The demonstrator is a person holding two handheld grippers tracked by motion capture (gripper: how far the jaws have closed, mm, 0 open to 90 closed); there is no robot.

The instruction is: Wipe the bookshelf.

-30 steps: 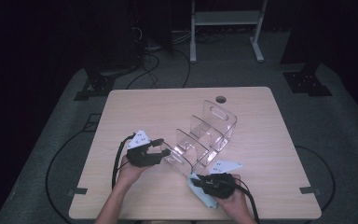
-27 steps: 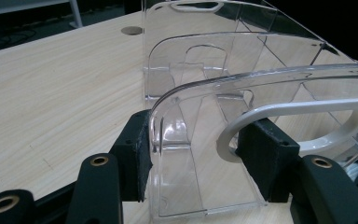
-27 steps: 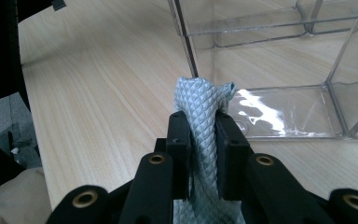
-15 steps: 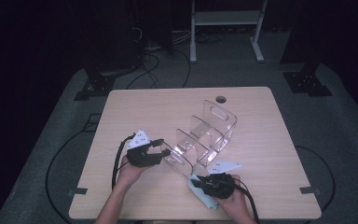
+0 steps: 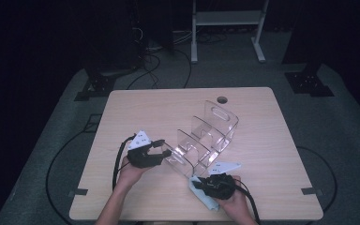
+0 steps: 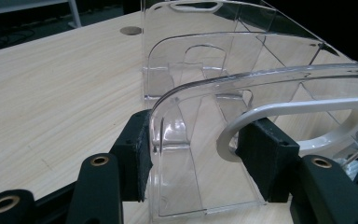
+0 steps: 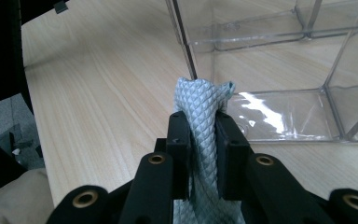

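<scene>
Here, clear plastic organizer [image 6: 242, 88], quilted grey cloth [image 7: 204, 116], woodgrain table [image 5: 131, 108]

Looks like a lab or recording studio: one wooden table [image 5: 136, 108] with a cable hole [image 5: 222, 100] lit in an otherwise dark room, grey carpet [image 5: 342, 136] underneath, black stand bases [image 5: 308, 83], loose cables [image 5: 166, 49] on the floor, white metal frame [image 5: 227, 18] at the back.

A pale wooden tabletop [image 5: 136, 112] is carrying a clear acrylic organizer [image 5: 206, 138] standing near its middle, while a light grey cloth [image 5: 205, 197] is lying by the near edge, just beside it.
</scene>
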